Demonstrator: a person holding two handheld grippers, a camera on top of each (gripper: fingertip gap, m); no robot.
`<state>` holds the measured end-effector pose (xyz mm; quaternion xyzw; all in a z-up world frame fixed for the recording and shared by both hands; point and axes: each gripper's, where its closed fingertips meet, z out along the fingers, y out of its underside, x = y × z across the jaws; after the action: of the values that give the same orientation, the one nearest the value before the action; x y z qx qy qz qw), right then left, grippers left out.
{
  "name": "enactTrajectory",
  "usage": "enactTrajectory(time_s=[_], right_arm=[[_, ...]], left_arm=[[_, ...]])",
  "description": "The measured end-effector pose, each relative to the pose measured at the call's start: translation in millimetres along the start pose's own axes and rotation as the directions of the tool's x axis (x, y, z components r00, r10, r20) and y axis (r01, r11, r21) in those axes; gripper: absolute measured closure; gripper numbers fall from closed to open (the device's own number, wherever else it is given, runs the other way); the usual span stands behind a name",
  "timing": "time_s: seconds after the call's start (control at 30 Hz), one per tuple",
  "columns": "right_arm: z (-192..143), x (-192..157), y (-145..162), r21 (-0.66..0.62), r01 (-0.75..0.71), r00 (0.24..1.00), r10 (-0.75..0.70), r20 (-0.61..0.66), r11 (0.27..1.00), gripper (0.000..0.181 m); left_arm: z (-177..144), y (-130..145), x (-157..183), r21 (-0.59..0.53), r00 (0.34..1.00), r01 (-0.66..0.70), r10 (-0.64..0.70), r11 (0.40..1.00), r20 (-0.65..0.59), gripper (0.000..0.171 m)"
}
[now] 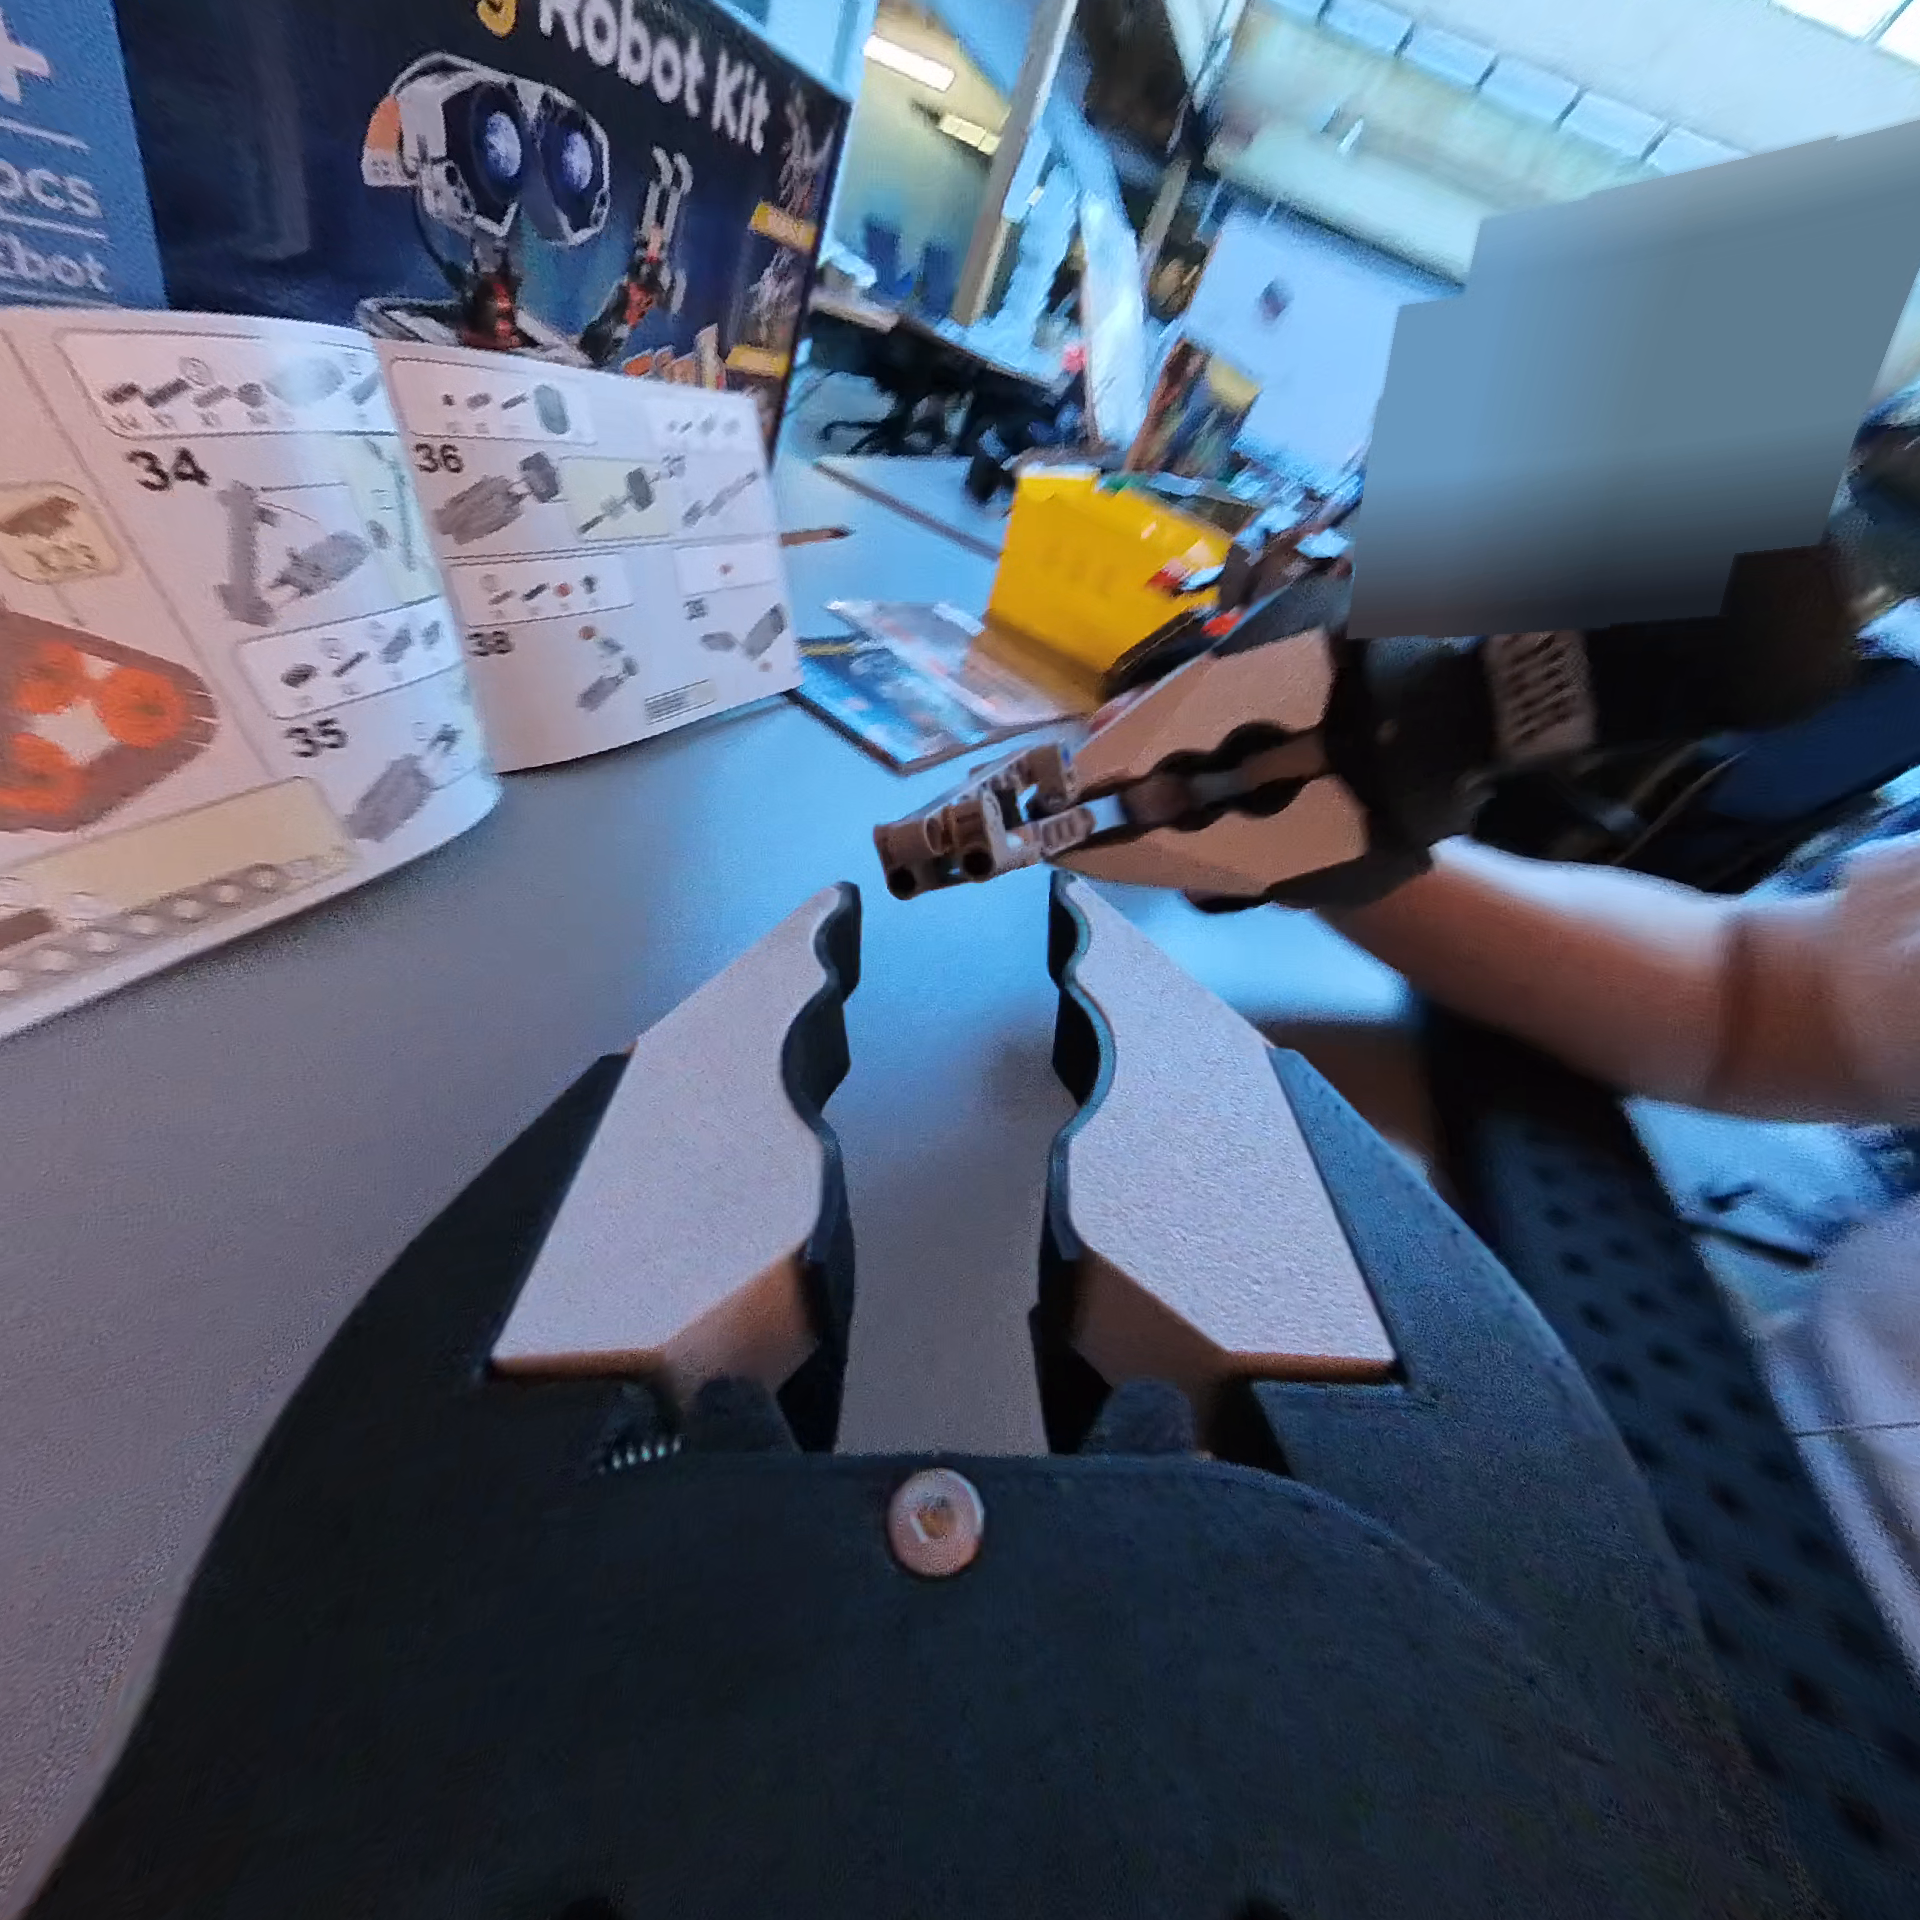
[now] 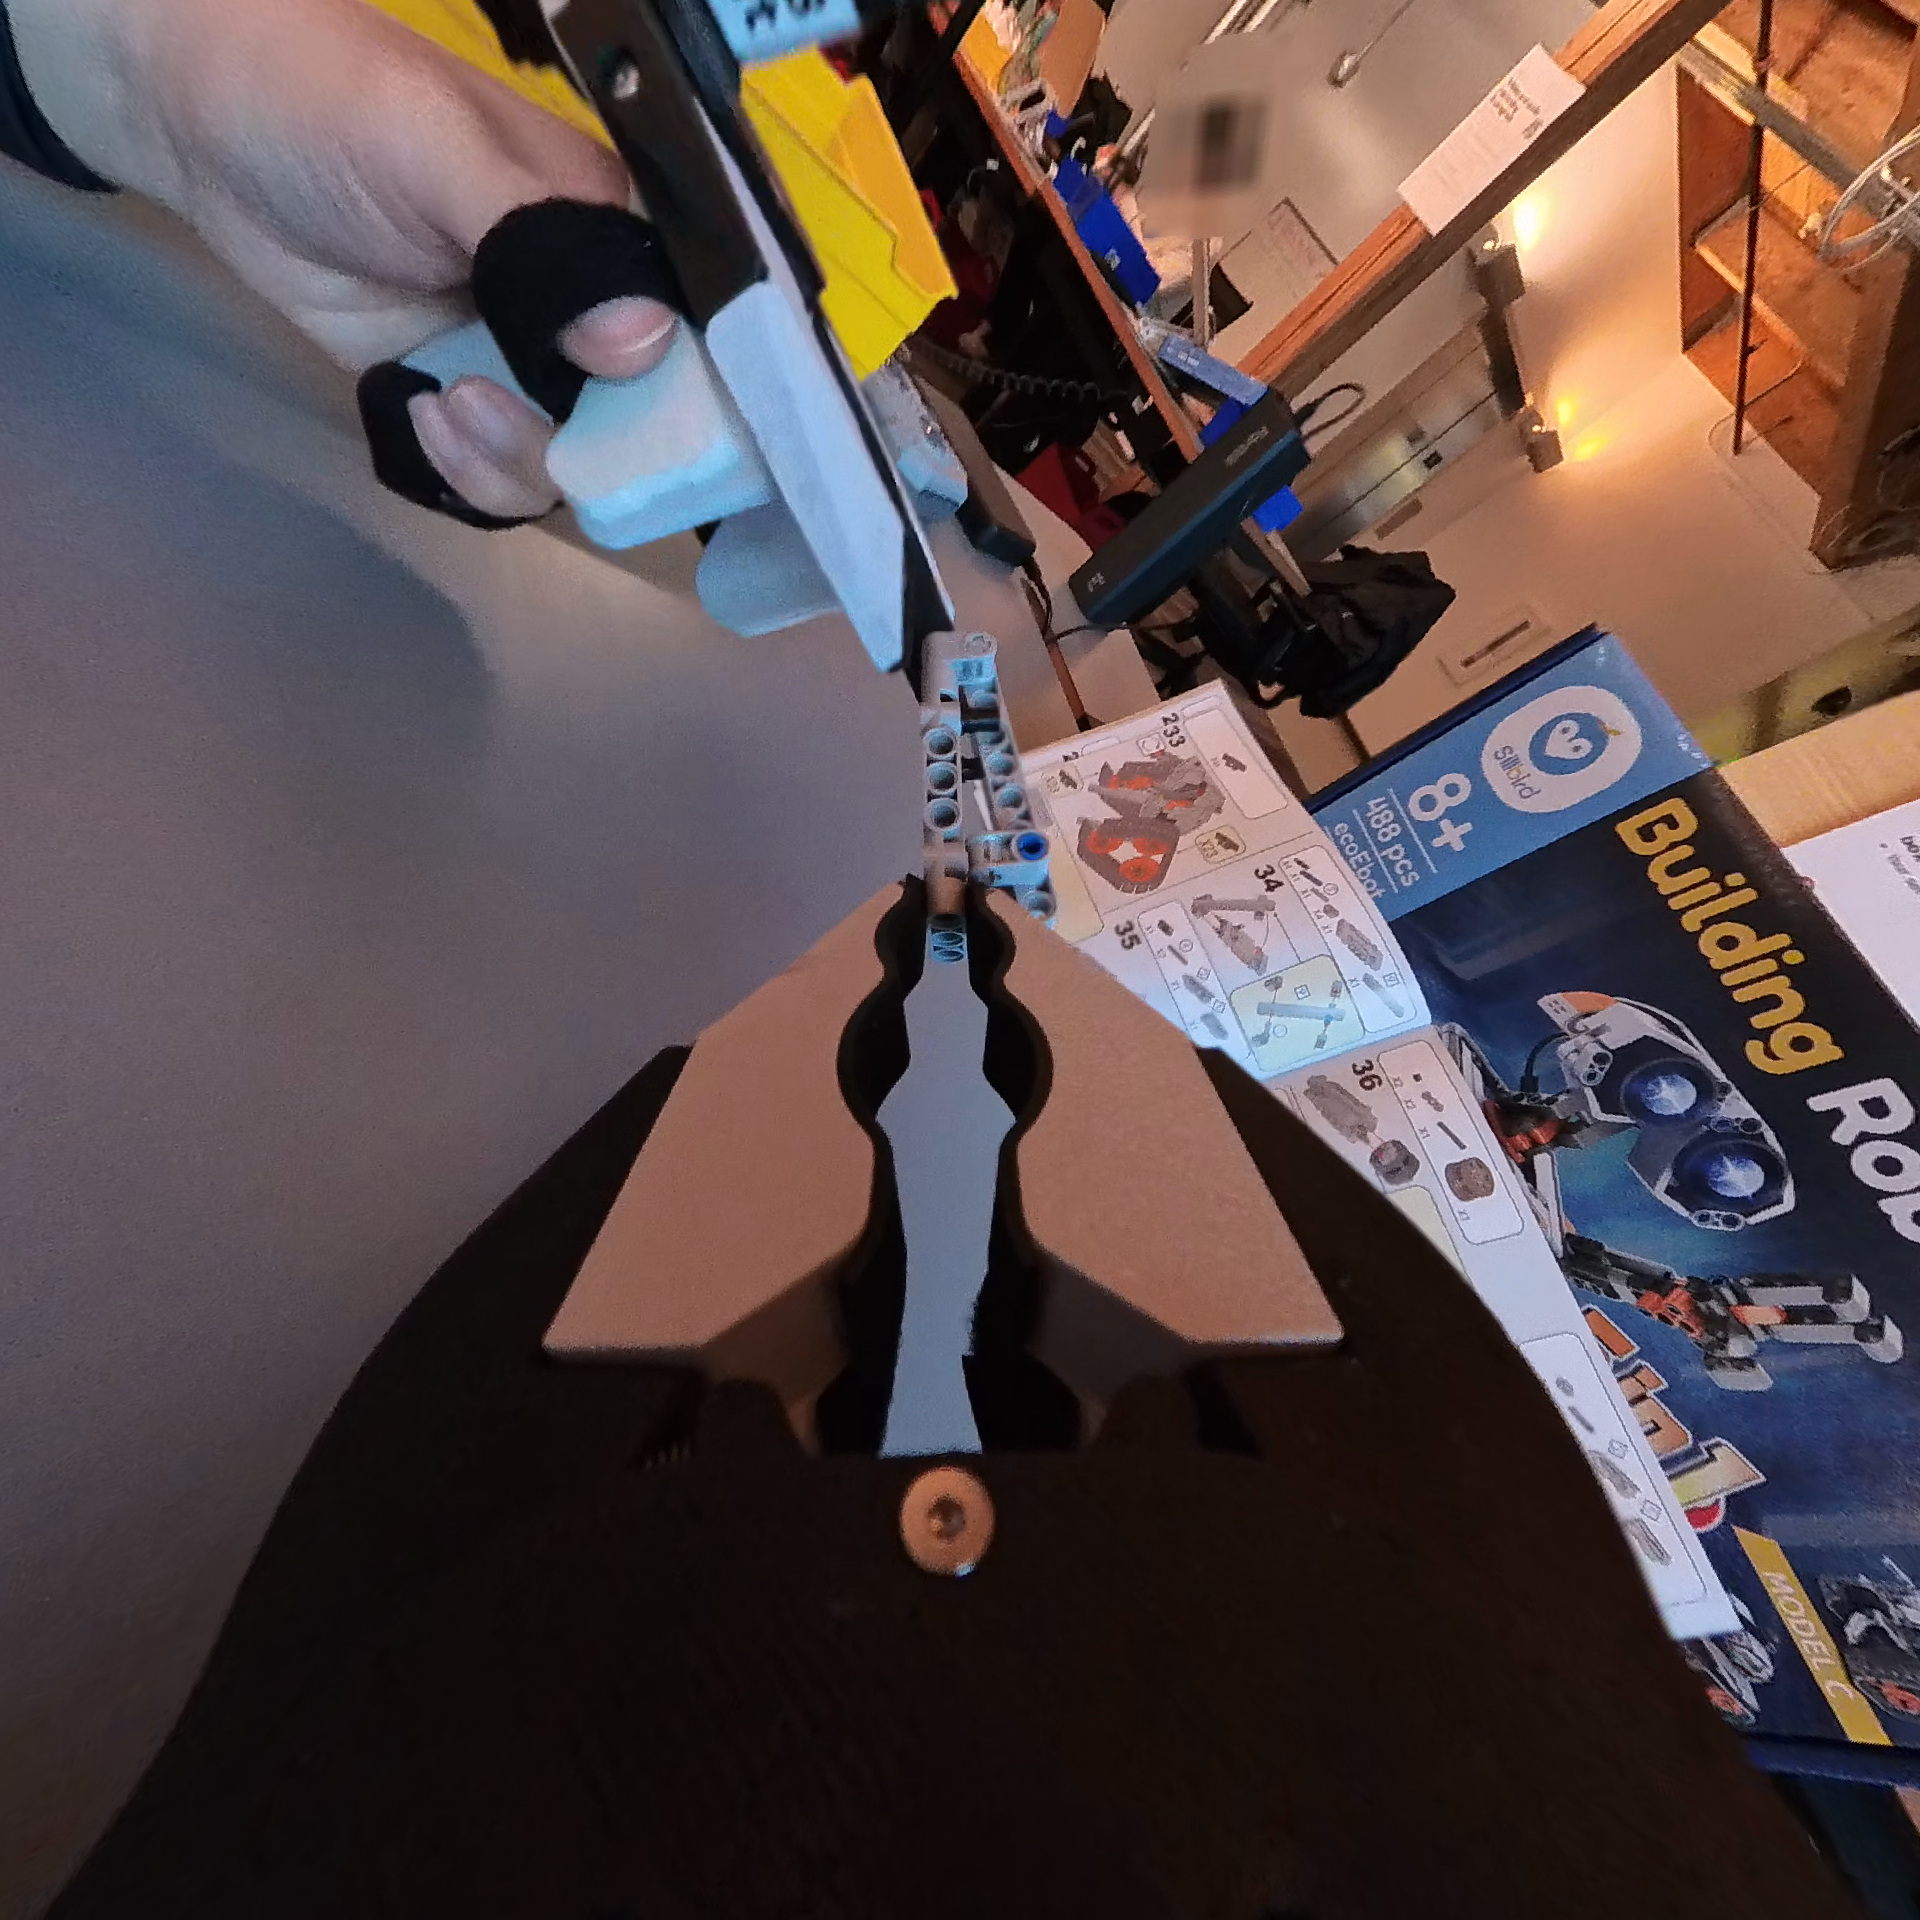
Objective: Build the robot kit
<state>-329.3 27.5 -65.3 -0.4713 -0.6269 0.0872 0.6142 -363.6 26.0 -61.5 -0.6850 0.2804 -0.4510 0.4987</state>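
Observation:
My right gripper [image 2: 945,896] is shut on a small grey assembly of holed building beams [image 2: 961,790], which has a blue pin on its side and sticks out forward from the tips. In the left wrist view the right gripper [image 1: 1075,821] comes in from the right and holds the assembly [image 1: 966,836] just past my left gripper's tips. My left gripper [image 1: 954,902] is open and empty, with the assembly's free end right in front of the gap. In the right wrist view the left gripper [image 2: 914,623] is seen edge-on, its tip next to the assembly's far end.
An open instruction booklet [image 1: 416,582] [image 2: 1247,935] leans against a dark blue kit box [image 1: 520,177] [image 2: 1662,1039] on the grey table [image 1: 312,1195]. A yellow bin [image 1: 1091,561] [image 2: 862,208] stands farther back. A person's forearm [image 1: 1558,987] and hand [image 2: 312,187] hold the grippers. The grippers' ends are close to 5 cm from one another.

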Motion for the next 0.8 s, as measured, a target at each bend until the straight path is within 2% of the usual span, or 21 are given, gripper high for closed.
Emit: enactTrajectory(time_s=[0.1, 0.2, 0.3, 0.4, 0.53, 0.8], right_arm=[[-3, 2, -6, 0.042, 0.001, 1.0, 0.0, -0.011, 0.999, 0.175], [-5, 0, -12, 0.074, 0.042, 0.999, -0.041, -0.015, 0.996, 0.175], [-6, -3, -14, 0.078, 0.076, 0.997, -0.075, -0.017, 0.994, 0.175], [-6, -4, -14, 0.076, 0.086, 0.996, -0.085, -0.019, 0.993, 0.175], [-4, -5, -9, 0.048, 0.105, 0.994, -0.104, -0.022, 0.993, 0.174], [-3, -6, -8, 0.04, 0.117, 0.993, -0.116, -0.026, 0.992, 0.174]], left_arm=[[-4, -10, 7, 0.059, 0.987, 0.124, -0.117, 0.991, -0.107, 0.139], [-5, -16, 21, 0.077, 0.964, 0.179, -0.159, 0.981, -0.214, 0.135], [-3, -13, 18, 0.07, 0.963, 0.203, -0.186, 0.977, -0.197, 0.149], [-3, -12, 17, 0.07, 0.949, 0.249, -0.229, 0.966, -0.219, 0.15], [-2, -8, 15, 0.059, 0.965, 0.19, -0.176, 0.98, -0.195, 0.15], [-2, -7, 15, 0.054, 0.969, 0.176, -0.163, 0.983, -0.186, 0.149]])
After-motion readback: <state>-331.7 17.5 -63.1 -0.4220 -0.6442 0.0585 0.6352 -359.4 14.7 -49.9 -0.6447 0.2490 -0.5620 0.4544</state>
